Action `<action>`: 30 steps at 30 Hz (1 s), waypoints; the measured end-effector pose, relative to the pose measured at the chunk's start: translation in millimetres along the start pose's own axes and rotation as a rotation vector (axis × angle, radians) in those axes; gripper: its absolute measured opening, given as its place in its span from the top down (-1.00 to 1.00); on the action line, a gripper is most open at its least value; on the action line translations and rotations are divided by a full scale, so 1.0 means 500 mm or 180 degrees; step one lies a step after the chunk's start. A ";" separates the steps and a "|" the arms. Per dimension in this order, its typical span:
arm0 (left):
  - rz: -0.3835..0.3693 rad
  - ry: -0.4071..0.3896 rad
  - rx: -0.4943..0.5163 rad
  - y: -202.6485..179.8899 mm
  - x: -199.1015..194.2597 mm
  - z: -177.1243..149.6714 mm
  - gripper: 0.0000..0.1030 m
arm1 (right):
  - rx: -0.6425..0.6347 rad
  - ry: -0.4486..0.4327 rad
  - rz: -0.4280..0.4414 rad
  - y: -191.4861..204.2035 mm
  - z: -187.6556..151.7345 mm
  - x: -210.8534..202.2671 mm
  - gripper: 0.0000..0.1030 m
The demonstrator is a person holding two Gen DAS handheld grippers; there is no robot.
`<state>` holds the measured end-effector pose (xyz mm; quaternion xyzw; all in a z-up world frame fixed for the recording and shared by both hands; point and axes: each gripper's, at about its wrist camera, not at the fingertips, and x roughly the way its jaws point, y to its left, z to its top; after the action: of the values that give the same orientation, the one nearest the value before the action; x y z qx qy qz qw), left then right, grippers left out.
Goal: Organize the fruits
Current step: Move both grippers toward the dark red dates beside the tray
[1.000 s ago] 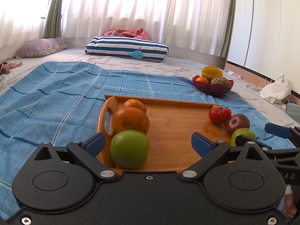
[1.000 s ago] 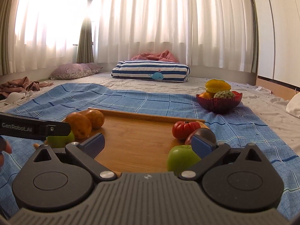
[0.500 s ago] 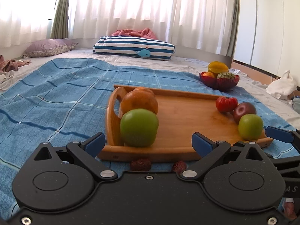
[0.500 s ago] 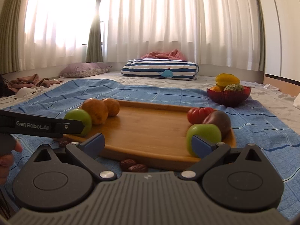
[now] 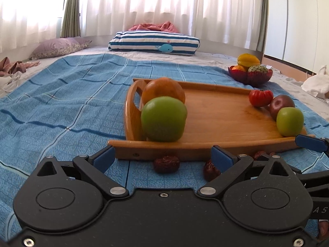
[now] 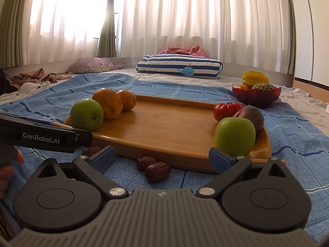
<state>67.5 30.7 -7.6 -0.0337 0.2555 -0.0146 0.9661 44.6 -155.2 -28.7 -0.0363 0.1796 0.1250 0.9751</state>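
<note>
A wooden tray (image 5: 222, 115) (image 6: 164, 127) lies on a blue cloth. Along its left side sit a green apple (image 5: 163, 119) (image 6: 86, 114) and two oranges (image 5: 163, 89) (image 6: 108, 103). On its right side are a red tomato (image 5: 260, 97) (image 6: 227, 109), a dark plum (image 5: 281, 105) (image 6: 251, 116) and a second green apple (image 5: 290, 121) (image 6: 235, 136). Several dried red dates (image 5: 166, 164) (image 6: 157, 171) lie on the cloth in front of the tray. My left gripper (image 5: 163, 159) and right gripper (image 6: 162, 157) are both open and empty, short of the tray's near edge.
A red bowl (image 5: 249, 75) (image 6: 256, 94) holding yellow, orange and green fruits stands at the far right. A striped pillow (image 5: 154, 43) and a purple pillow (image 5: 59, 46) lie by the curtains. A hand (image 6: 8, 164) holds the left gripper. Blue cloth (image 5: 61, 103) spreads left.
Both grippers have pulled back from the tray and sunk lower. The tray's near edge and the dates on the cloth have come into view. Both stay open.
</note>
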 end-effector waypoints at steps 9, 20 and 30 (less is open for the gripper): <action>-0.0056 0.0044 -0.0151 0.014 0.014 -0.010 -0.95 | -0.0011 0.0073 -0.0045 0.005 -0.009 0.009 -0.95; -0.0061 0.0011 -0.0161 0.015 0.005 -0.016 -0.89 | -0.0016 0.0199 -0.0069 0.006 -0.017 0.025 -0.74; 0.0140 -0.0186 0.0169 -0.022 -0.037 -0.020 -0.43 | 0.0077 0.0206 0.0002 -0.004 -0.025 0.029 -0.67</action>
<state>46.4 20.2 -6.1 -0.0029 0.2273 0.0009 0.9738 53.8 -155.1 -45.2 -0.0285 0.2126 0.1219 0.9691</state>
